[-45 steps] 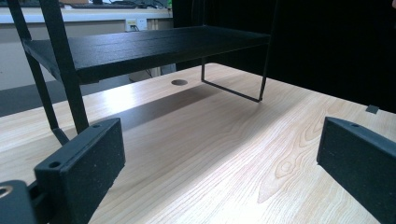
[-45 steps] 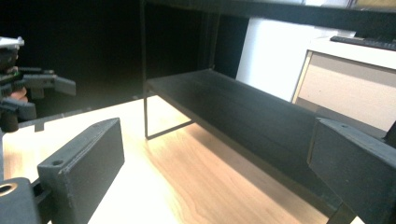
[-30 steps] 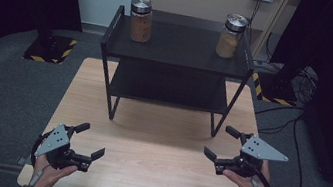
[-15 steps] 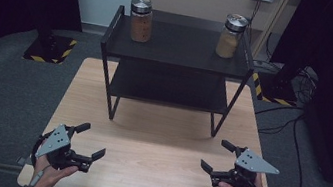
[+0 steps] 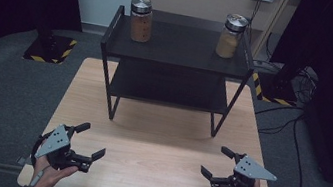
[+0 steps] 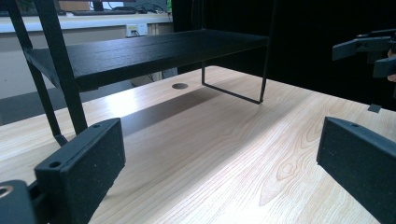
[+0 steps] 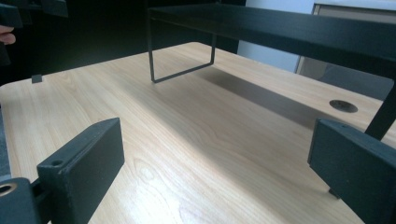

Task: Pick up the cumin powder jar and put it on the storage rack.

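Observation:
Two glass jars with metal lids stand on the top of a black two-level rack [image 5: 175,57]: a darker brown-filled jar [image 5: 142,12] at the left, a paler one [image 5: 232,29] at the right. My left gripper [image 5: 94,139] rests near the table's front left corner, open and holding nothing. My right gripper [image 5: 213,160] sits near the front right corner, also open and holding nothing. In the left gripper view the left gripper [image 6: 219,163] has its jaws spread wide over bare wood. The right gripper view shows the right gripper [image 7: 215,168] the same way.
The rack stands on the far half of the light wooden table [image 5: 161,143], its thin legs [image 6: 233,93] resting on the wood. A round cable hole [image 7: 343,106] lies under the rack. Cables and dark floor surround the table.
My right gripper has drawn back toward the front edge of the table and lowered. The left gripper has hardly shifted. Both stay open.

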